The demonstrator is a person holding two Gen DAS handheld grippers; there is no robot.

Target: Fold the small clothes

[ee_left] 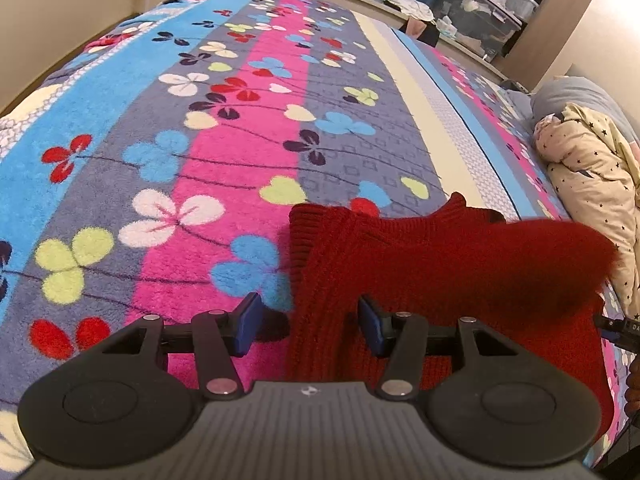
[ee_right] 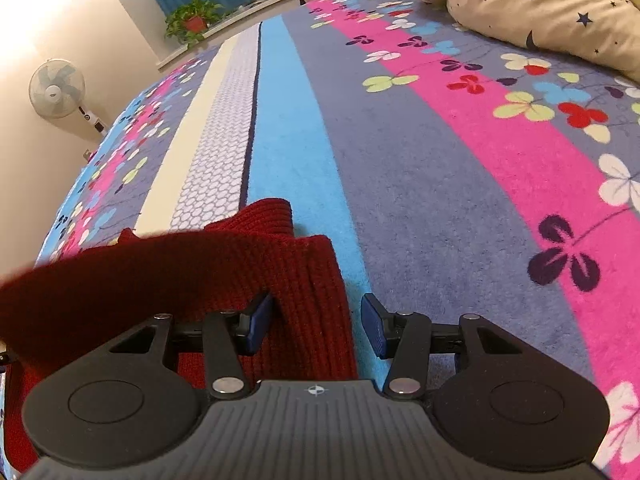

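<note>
A small red knitted sweater (ee_left: 420, 264) lies on the flowered blanket (ee_left: 224, 168). In the left wrist view my left gripper (ee_left: 310, 326) is open, its jaws astride the sweater's left edge, low over the fabric. In the right wrist view the sweater (ee_right: 168, 276) fills the lower left, and my right gripper (ee_right: 316, 330) is open with its jaws astride the sweater's right edge. A blurred red fold (ee_left: 552, 256) of the sweater lies across its right part. Neither gripper holds the cloth.
A cream star-print quilt (ee_left: 592, 176) is bunched at the bed's right side, also in the right wrist view (ee_right: 540, 4). A fan (ee_right: 58, 88) stands by the wall. A potted plant (ee_right: 194, 20) and storage boxes (ee_left: 476, 16) sit on the window ledge.
</note>
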